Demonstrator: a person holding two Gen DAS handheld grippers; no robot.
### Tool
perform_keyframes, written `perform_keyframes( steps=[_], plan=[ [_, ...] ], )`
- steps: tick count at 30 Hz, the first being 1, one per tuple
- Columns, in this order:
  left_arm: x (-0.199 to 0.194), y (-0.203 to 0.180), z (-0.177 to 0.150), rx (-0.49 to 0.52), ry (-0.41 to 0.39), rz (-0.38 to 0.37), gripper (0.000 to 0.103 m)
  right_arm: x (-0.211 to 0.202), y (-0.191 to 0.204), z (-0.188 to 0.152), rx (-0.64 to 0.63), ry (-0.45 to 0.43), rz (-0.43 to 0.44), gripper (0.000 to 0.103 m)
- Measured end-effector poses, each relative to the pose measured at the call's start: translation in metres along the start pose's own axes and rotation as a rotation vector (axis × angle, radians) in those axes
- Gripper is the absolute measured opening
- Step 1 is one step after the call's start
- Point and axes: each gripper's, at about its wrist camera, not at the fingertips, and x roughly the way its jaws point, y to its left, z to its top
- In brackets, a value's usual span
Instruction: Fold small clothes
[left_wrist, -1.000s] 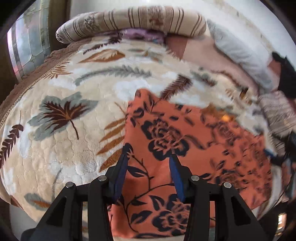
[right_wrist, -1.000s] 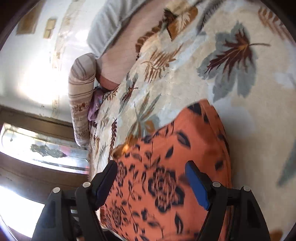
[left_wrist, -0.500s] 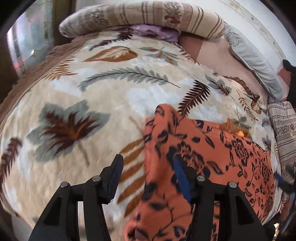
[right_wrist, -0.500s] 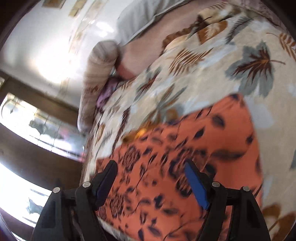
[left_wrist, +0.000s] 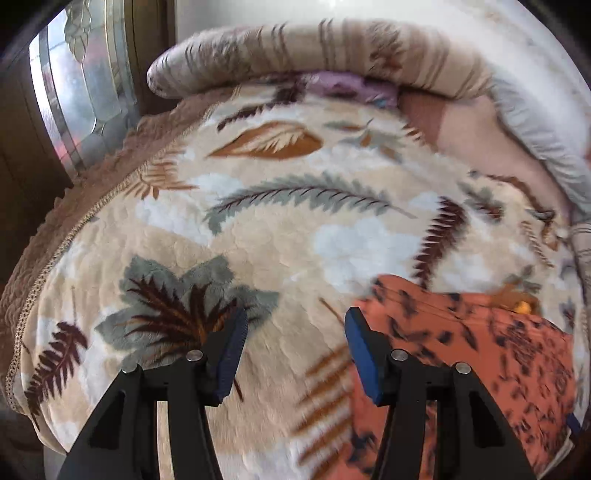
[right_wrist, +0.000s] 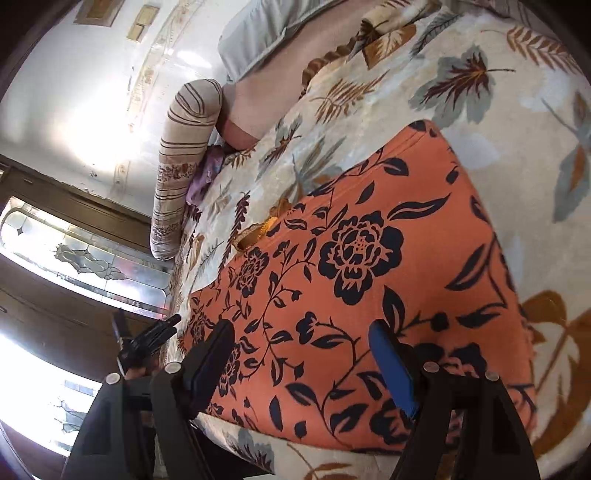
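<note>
Leaf-print blanket (left_wrist: 258, 236) covers the bed, with a striped pillow (left_wrist: 332, 51) at its far end. Below the right gripper (right_wrist: 303, 354), whose jaws are spread and empty, the orange garment (right_wrist: 369, 266) lies flat in a neat rectangle, apparently already folded at least once. The left gripper (left_wrist: 293, 350), also spread and holding nothing, hangs over bare blanket just left of the garment. Any further fold or stowing remains.
</note>
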Motion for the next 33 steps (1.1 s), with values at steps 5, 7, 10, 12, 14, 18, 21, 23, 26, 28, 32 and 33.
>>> perform_keyframes(
  steps=[5,7,10,12,14,18,21,23,26,28,32,33],
  plan=[
    [-0.058,-0.048,-0.050,0.105,-0.039,-0.188,0.073,-0.048,-0.018,-0.034,0.152,-0.095,0.023,0.078],
    [-0.065,-0.072,-0.071,0.149,-0.032,-0.248,0.073,-0.058,-0.030,-0.057,0.241,-0.115,0.047,0.080],
    [-0.054,-0.103,-0.091,0.175,0.030,-0.269,0.073,-0.054,-0.051,-0.086,0.363,-0.092,0.052,0.080],
    [-0.043,-0.113,-0.098,0.167,0.053,-0.292,0.073,-0.047,-0.066,-0.092,0.435,-0.105,0.050,0.081],
    [-0.034,-0.117,-0.102,0.156,0.066,-0.253,0.073,-0.043,-0.075,-0.089,0.488,-0.147,0.040,0.081],
    [-0.008,-0.113,-0.112,0.155,0.107,-0.232,0.073,-0.031,-0.086,-0.074,0.536,-0.204,0.060,0.081],
    [-0.010,-0.122,-0.120,0.247,0.075,-0.176,0.073,-0.030,-0.073,-0.059,0.442,-0.211,-0.018,0.008],
    [-0.010,-0.124,-0.122,0.265,0.073,-0.160,0.073,-0.040,-0.048,-0.054,0.329,-0.230,-0.078,0.008],
    [-0.008,-0.120,-0.121,0.261,0.074,-0.164,0.073,-0.052,0.001,-0.055,0.091,-0.253,-0.229,0.009],
    [-0.008,-0.122,-0.120,0.270,0.079,-0.154,0.073,-0.038,-0.015,-0.057,0.103,-0.179,-0.300,0.014],
    [-0.017,-0.121,-0.114,0.245,0.094,-0.139,0.073,-0.050,-0.070,-0.069,0.357,-0.146,-0.168,0.048],
    [-0.020,-0.120,-0.111,0.230,0.088,-0.141,0.073,-0.062,-0.071,-0.068,0.360,-0.162,-0.166,0.061]
  ],
)
